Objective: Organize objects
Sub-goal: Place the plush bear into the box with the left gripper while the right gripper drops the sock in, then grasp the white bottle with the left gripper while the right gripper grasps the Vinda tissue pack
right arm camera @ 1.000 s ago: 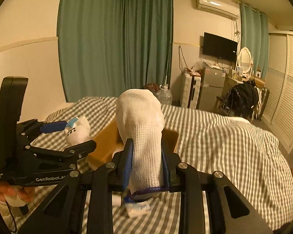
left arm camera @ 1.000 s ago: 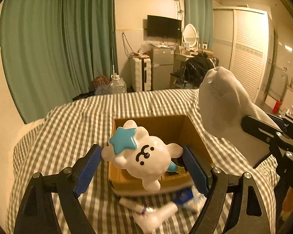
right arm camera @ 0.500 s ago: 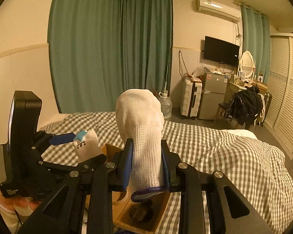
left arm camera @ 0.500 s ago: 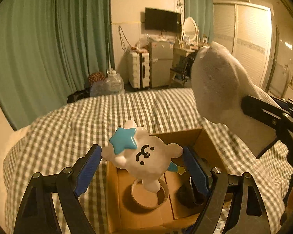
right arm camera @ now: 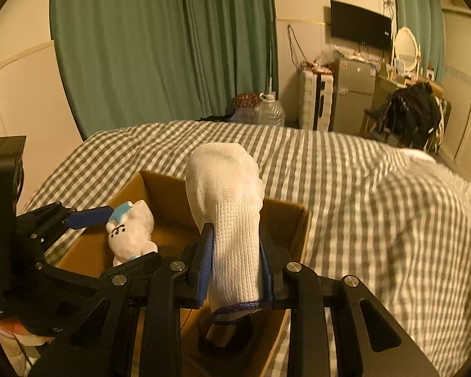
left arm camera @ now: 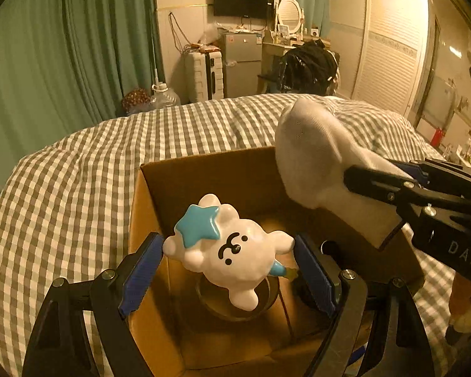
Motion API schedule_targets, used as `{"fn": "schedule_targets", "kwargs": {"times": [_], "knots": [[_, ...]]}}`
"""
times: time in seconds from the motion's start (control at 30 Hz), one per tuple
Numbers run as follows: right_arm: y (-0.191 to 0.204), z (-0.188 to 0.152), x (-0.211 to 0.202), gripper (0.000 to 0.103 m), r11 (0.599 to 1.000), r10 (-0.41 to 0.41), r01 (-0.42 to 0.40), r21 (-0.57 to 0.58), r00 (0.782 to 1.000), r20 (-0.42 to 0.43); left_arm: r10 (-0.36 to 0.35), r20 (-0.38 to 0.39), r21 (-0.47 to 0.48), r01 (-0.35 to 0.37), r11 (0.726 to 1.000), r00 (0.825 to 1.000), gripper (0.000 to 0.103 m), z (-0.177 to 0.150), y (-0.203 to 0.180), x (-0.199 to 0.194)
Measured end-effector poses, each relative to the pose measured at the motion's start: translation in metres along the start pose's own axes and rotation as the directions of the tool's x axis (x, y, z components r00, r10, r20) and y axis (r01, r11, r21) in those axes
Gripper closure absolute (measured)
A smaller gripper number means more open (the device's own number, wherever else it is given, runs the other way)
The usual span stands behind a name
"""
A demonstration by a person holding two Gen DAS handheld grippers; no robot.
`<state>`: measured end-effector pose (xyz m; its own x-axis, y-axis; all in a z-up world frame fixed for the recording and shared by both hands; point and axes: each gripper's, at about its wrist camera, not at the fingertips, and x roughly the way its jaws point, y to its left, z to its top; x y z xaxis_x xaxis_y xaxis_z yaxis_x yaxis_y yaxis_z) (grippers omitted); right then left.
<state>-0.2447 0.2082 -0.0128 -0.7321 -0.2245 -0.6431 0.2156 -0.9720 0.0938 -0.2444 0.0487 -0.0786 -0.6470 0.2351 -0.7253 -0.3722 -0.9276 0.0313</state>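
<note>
My left gripper (left arm camera: 226,264) is shut on a white bear toy (left arm camera: 232,251) with a blue star on its head, held just above the open cardboard box (left arm camera: 210,166). The toy also shows in the right wrist view (right arm camera: 128,235). My right gripper (right arm camera: 234,260) is shut on a white sock (right arm camera: 229,207) and holds it over the box's right side (right arm camera: 301,229); the sock shows in the left wrist view (left arm camera: 320,163). Inside the box lie a brown tape roll (left arm camera: 213,301) and a dark object (left arm camera: 307,295).
The box sits on a bed with a grey-and-white checked cover (left arm camera: 78,182). Green curtains (right arm camera: 160,50) hang behind. A suitcase (left arm camera: 204,75), small fridge (left arm camera: 241,62) and wardrobe (left arm camera: 389,44) stand beyond the bed.
Both grippers have moved forward and down over the box with their loads. The box now fills the lower view and its inside shows.
</note>
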Motion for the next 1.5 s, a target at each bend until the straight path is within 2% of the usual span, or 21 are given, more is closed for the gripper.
{"fn": "schedule_targets", "kwargs": {"times": [0.17, 0.27, 0.33, 0.37, 0.4, 0.43, 0.6, 0.73, 0.8, 0.97, 1.23, 1.5], "knots": [[0.001, -0.012, 0.009, 0.077, 1.0, 0.011, -0.011, 0.005, 0.999, -0.036, 0.012, 0.008, -0.021, -0.012, 1.0, 1.0, 0.016, -0.01, -0.001, 0.0], [0.0, -0.016, 0.005, 0.074, 1.0, 0.001, 0.0, 0.027, 1.0, -0.018, 0.009, 0.011, -0.034, -0.009, 0.999, 1.0, 0.015, -0.014, 0.001, 0.002], [-0.002, -0.017, 0.0, 0.066, 0.999, -0.008, 0.008, 0.046, 1.0, 0.006, 0.013, 0.031, -0.039, -0.012, 0.999, 0.999, 0.01, -0.016, 0.001, -0.001], [-0.005, -0.016, -0.003, 0.054, 0.998, -0.011, 0.009, 0.059, 1.0, 0.021, 0.013, 0.045, -0.045, -0.011, 0.999, 0.999, 0.005, -0.018, 0.001, -0.004], [-0.007, -0.014, -0.007, 0.043, 0.997, -0.016, 0.014, 0.07, 0.999, 0.037, 0.015, 0.056, -0.051, -0.013, 0.999, 0.998, 0.004, -0.02, 0.001, -0.007], [-0.008, -0.013, -0.01, 0.041, 0.997, -0.023, 0.019, 0.081, 0.998, 0.057, 0.017, 0.072, -0.064, -0.012, 0.998, 0.997, 0.003, -0.021, 0.0, -0.01], [-0.012, -0.014, -0.032, 0.04, 0.992, -0.048, 0.034, 0.119, 0.992, 0.114, 0.002, 0.079, -0.115, 0.007, 0.993, 0.997, 0.003, -0.028, 0.0, -0.022], [-0.01, -0.023, -0.048, 0.039, 0.99, -0.067, 0.05, 0.13, 0.99, 0.128, 0.032, 0.096, -0.116, -0.021, 0.993, 0.995, 0.003, -0.033, -0.007, -0.038], [-0.009, -0.03, -0.06, 0.034, 0.989, -0.07, 0.051, 0.139, 0.988, 0.136, 0.053, 0.105, -0.122, -0.04, 0.992, 0.993, 0.003, -0.04, -0.01, -0.048], [-0.005, -0.042, -0.085, 0.031, 0.988, -0.072, 0.049, 0.147, 0.985, 0.159, 0.096, 0.132, -0.149, -0.076, 0.986, 0.987, 0.002, -0.054, -0.012, -0.078], [0.016, -0.062, -0.127, 0.023, 0.995, -0.079, 0.062, 0.083, 0.971, 0.227, 0.154, 0.147, -0.193, -0.124, 0.973, 0.977, 0.001, -0.079, -0.011, -0.106], [0.015, -0.087, -0.136, 0.023, 0.993, -0.091, 0.075, 0.094, 0.98, 0.179, 0.17, 0.11, -0.19, -0.148, 0.971, 0.979, 0.001, -0.109, -0.016, -0.11]]}}
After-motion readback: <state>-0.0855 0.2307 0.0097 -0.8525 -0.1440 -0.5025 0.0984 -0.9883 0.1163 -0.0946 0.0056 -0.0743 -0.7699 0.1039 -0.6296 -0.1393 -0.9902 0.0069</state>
